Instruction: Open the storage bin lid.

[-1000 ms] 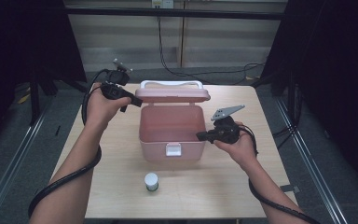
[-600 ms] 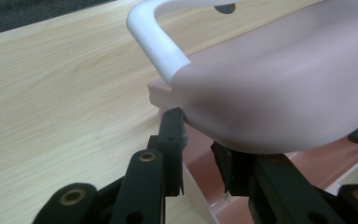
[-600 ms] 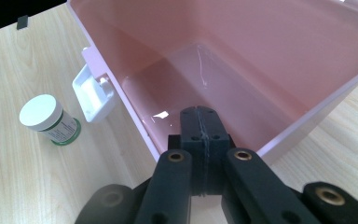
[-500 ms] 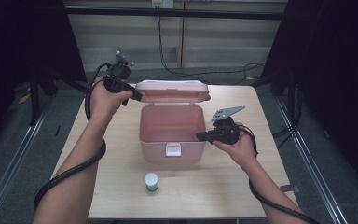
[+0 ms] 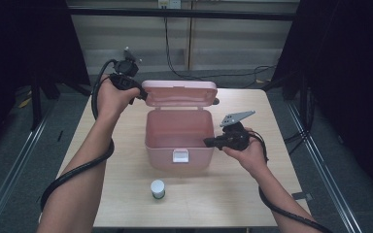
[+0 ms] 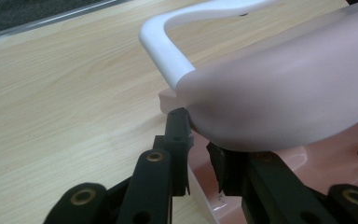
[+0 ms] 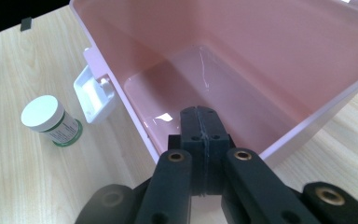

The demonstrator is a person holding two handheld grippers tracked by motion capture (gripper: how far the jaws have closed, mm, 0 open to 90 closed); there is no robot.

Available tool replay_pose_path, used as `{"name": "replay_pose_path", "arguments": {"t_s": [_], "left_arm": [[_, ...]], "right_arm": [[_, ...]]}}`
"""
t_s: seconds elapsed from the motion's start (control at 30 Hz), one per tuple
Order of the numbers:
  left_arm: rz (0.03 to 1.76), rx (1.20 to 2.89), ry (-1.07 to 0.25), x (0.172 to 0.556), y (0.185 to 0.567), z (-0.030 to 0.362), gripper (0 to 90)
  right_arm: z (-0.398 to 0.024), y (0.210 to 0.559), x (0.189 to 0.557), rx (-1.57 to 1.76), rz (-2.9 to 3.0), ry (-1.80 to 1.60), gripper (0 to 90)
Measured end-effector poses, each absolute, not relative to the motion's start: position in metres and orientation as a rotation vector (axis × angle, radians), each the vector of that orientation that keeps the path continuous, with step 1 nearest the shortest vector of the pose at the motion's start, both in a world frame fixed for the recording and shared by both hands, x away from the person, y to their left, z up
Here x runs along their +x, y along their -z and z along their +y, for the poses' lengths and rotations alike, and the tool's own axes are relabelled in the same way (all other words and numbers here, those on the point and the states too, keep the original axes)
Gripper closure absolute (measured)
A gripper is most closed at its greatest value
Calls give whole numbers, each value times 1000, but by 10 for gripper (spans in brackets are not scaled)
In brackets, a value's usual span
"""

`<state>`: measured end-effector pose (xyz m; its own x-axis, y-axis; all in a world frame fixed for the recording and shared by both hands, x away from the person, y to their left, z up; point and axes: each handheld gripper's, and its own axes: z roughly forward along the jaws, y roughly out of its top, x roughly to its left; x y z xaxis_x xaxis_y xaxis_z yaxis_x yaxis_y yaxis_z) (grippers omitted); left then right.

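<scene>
While table (image 5: 102, 145) carries pink box (image 5: 177, 138) at centre, lid (image 5: 179, 93) stands up at box rear. L gripper (image 6: 199, 154) jaws just been closing, now pinching lid's left edge. R gripper (image 7: 199, 122) jaws together, tips over box's right rim. Sm. jar (image 5: 158, 189) near box front, apart.

Box (image 5: 177, 136): smooth pink plastic, glossy inside, with a white plastic handle (image 6: 165, 44) and latch (image 7: 94, 95). Table (image 5: 233, 194) under the box: pale wood-grain, matt. Jar (image 5: 158, 189) before the box: white plastic cap, green label
</scene>
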<state>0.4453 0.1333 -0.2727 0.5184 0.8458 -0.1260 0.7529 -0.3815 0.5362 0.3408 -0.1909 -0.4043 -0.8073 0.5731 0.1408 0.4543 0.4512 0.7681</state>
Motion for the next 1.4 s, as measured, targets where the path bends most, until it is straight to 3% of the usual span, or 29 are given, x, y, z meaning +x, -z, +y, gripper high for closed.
{"name": "replay_pose_path", "arguments": {"t_s": [1.4], "left_arm": [[1325, 2220, -259, 474, 266, 126, 851]], "right_arm": [[-184, 409, 345, 870, 2600, -1229, 900]]}}
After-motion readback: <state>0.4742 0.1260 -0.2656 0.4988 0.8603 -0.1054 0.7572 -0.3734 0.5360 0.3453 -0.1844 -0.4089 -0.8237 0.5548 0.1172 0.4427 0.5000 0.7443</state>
